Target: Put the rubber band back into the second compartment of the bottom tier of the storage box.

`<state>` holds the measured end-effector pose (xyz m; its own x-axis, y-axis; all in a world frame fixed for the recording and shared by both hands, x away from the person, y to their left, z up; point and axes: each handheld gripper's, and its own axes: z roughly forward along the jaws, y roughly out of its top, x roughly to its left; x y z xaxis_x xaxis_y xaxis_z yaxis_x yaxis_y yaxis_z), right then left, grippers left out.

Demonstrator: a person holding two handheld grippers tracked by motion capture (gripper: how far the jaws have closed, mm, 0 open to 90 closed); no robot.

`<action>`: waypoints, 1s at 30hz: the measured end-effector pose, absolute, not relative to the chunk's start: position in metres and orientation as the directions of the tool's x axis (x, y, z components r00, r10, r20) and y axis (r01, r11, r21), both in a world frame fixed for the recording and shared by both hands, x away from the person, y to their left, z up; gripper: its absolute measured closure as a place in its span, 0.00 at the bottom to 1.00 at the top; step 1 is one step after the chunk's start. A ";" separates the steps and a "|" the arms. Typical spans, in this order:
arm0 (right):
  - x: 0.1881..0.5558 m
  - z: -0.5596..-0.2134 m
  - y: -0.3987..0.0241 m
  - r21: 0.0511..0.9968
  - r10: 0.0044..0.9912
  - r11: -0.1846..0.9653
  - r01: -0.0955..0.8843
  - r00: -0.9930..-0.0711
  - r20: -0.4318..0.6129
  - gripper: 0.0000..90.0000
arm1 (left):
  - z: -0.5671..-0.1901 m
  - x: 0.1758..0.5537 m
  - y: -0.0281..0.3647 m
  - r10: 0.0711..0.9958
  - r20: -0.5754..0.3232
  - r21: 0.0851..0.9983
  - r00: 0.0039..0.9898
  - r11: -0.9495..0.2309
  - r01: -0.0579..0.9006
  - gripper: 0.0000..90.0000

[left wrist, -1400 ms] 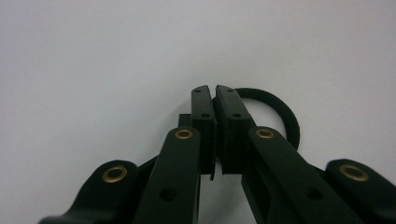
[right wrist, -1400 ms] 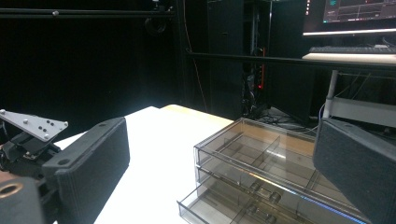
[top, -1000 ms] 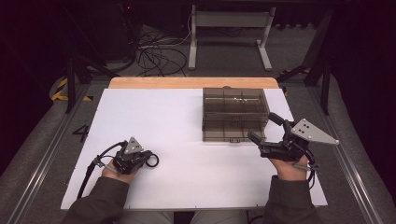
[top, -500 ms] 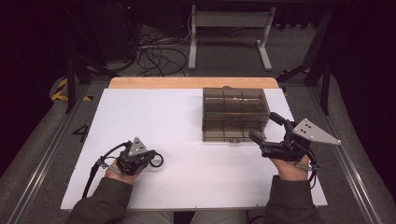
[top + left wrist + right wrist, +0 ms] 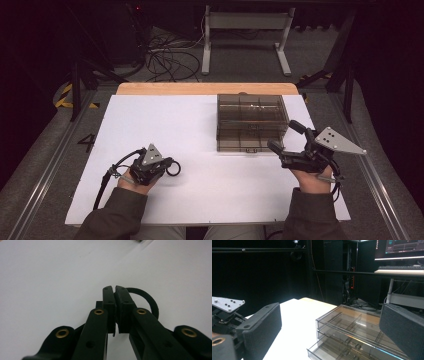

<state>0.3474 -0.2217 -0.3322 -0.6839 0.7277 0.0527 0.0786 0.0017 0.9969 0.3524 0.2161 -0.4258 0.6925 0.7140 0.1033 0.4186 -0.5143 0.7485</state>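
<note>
My left gripper (image 5: 167, 167) rests low over the white table sheet (image 5: 200, 130) at the front left, shut on a thin black ring (image 5: 174, 169). In the left gripper view the two jaws (image 5: 115, 291) pinch the ring's (image 5: 150, 301) near edge, and the rest of the loop curves off to the right. A smoky transparent drawer box (image 5: 252, 122) stands at the back right. My right gripper (image 5: 285, 136) hovers at its front right corner, open, with nothing between its pads. In the right gripper view the box (image 5: 352, 327) shows beyond the wide jaws, its bottom drawer pulled out a little.
A wooden strip (image 5: 205, 88) runs along the table's far edge. Beyond it stand a metal stand (image 5: 245, 30) and tangled cables (image 5: 170, 55) on the floor. Bare white sheet lies between the two hands.
My left hand has shifted slightly to the right and lifted a little, with the ring still held. The right hand has stayed where it was.
</note>
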 end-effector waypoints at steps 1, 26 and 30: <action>0.347 -0.332 -0.222 0.997 0.727 0.000 0.081 -0.684 0.056 0.06 | -0.425 0.353 0.215 0.713 0.110 0.747 0.693 -0.519 0.415 0.97; 0.347 -0.330 -0.226 0.997 0.724 -0.015 0.072 -0.687 0.061 0.06 | -0.412 0.359 0.185 0.684 0.144 0.757 0.715 -0.542 0.366 0.97; 0.347 -0.330 -0.226 0.997 0.723 -0.017 0.073 -0.688 0.062 0.06 | -0.409 0.361 0.180 0.679 0.153 0.759 0.718 -0.546 0.355 0.97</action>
